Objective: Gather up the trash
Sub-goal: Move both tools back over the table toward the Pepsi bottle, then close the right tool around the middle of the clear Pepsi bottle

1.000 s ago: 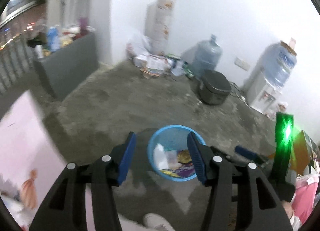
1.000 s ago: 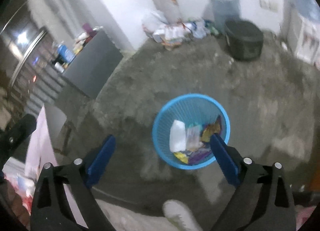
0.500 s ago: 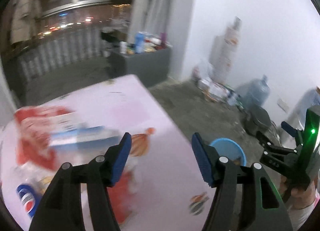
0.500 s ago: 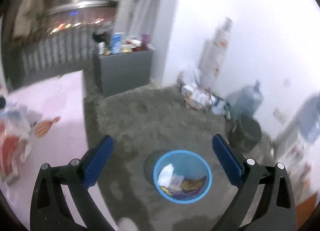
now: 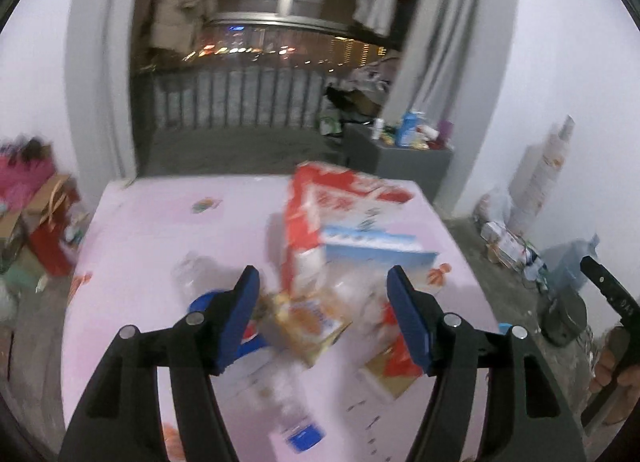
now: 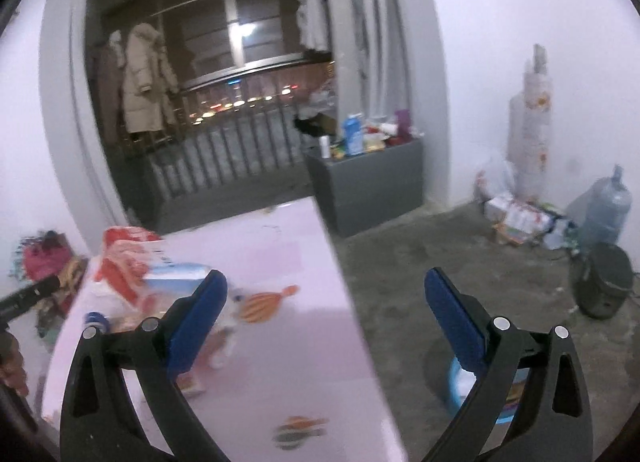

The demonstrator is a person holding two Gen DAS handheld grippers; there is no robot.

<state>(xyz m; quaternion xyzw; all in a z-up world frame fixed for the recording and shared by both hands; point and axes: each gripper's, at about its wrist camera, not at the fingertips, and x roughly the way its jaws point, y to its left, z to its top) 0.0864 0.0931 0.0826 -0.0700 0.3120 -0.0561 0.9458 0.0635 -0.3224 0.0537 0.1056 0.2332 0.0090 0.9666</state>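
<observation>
A pink-clothed table (image 5: pixel 160 230) carries the trash: a big red and white pack (image 5: pixel 320 198), a blue and white box (image 5: pixel 372 246), an orange snack packet (image 5: pixel 308 318), a clear bottle (image 5: pixel 192 274), a blue-capped cola bottle (image 5: pixel 252 342) and a red carton (image 5: pixel 394 366). My left gripper (image 5: pixel 322 282) hovers over this pile, jaws opening, gripping nothing; the orange packet shows beyond the gap. My right gripper (image 6: pixel 326 282) stands wide open and empty over the table's right edge (image 6: pixel 340 282). The blue basket (image 6: pixel 456 382) sits on the floor, mostly hidden behind the right finger.
A grey cabinet (image 6: pixel 372 182) with bottles on top stands by the balcony door. A water jug (image 6: pixel 604 206), a dark round pot (image 6: pixel 604 286) and a litter pile (image 6: pixel 520 218) line the right wall. Boxes and bags (image 5: pixel 36 222) crowd the floor left of the table.
Both views have swung up and left, from the blue basket on the floor to the table. The left gripper now hangs over the trash pile with its jaws a little wider.
</observation>
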